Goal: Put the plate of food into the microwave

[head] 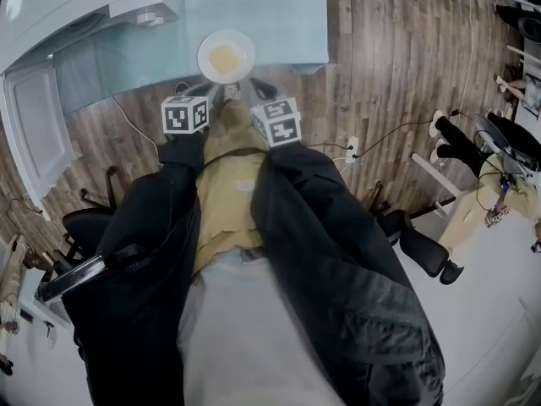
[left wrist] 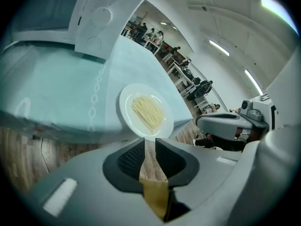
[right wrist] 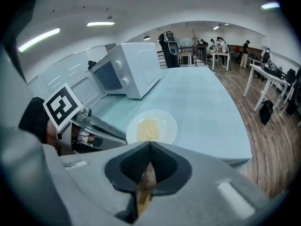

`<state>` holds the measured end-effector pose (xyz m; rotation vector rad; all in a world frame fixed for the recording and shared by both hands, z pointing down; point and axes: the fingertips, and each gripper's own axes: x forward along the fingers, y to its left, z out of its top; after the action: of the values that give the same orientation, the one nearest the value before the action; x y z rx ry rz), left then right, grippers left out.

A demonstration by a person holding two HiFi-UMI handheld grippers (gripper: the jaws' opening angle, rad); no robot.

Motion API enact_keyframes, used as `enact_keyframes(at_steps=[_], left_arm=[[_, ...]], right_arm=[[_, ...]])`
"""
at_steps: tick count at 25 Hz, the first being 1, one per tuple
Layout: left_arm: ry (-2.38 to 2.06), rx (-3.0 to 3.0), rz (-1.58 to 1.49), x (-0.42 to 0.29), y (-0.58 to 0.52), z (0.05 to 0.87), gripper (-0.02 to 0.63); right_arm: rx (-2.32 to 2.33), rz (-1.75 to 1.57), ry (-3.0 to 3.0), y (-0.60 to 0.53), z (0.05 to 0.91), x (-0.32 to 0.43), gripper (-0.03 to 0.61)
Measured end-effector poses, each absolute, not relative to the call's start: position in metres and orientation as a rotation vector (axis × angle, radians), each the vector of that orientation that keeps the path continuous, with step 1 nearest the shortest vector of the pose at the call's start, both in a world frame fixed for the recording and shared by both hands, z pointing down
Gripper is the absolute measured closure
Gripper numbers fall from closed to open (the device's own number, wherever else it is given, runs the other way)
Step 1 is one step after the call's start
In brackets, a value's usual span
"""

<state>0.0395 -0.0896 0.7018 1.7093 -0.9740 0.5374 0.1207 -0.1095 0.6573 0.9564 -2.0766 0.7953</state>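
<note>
Head view: plate [head: 226, 56] of noodles near the surface [head: 287, 24] edge; left claw [left wrist: 149, 142] slightly spread, right claw [right wrist: 149, 145] pressed together, both empty.

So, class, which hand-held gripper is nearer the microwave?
Left. The left hand-held gripper hovers near the plate, toward the microwave; the right hand-held gripper is at the plate's other side, farther off.

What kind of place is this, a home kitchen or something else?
Probably an open office or lab workroom, not a home: rows of desks with people behind, office chairs on the wood floor, and the microwave sits on a plain table.
</note>
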Motion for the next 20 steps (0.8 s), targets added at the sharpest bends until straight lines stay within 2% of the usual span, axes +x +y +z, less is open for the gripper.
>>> enact_keyframes(at_steps=[5,10,13,14,17,20], left_arm=[[-0.973,1.591,0.478,0.037,-0.080,0.716,0.478],[-0.927,1.456,0.140,0.051,-0.094,0.719,0.453],[-0.904,1.367,-0.039,0.046,-0.100,0.725,0.490],[-0.890,1.340,-0.088,0.037,-0.098,0.727,0.535],[-0.827,1.280,-0.248,0.021,-0.094,0.727,0.570],[-0.775,1.276,-0.367,0.044,-0.107,0.710,0.598]], right_arm=[[0.945,0.789,-2.087,-0.113,0.660,0.125,0.577],[0.929,0.797,-2.077,-0.109,0.659,0.131,0.577],[0.936,0.789,-2.072,-0.103,0.657,0.131,0.577],[0.939,0.786,-2.065,-0.098,0.658,0.126,0.577],[0.947,0.790,-2.036,-0.090,0.660,0.120,0.577],[0.944,0.807,-2.040,-0.099,0.654,0.144,0.577]])
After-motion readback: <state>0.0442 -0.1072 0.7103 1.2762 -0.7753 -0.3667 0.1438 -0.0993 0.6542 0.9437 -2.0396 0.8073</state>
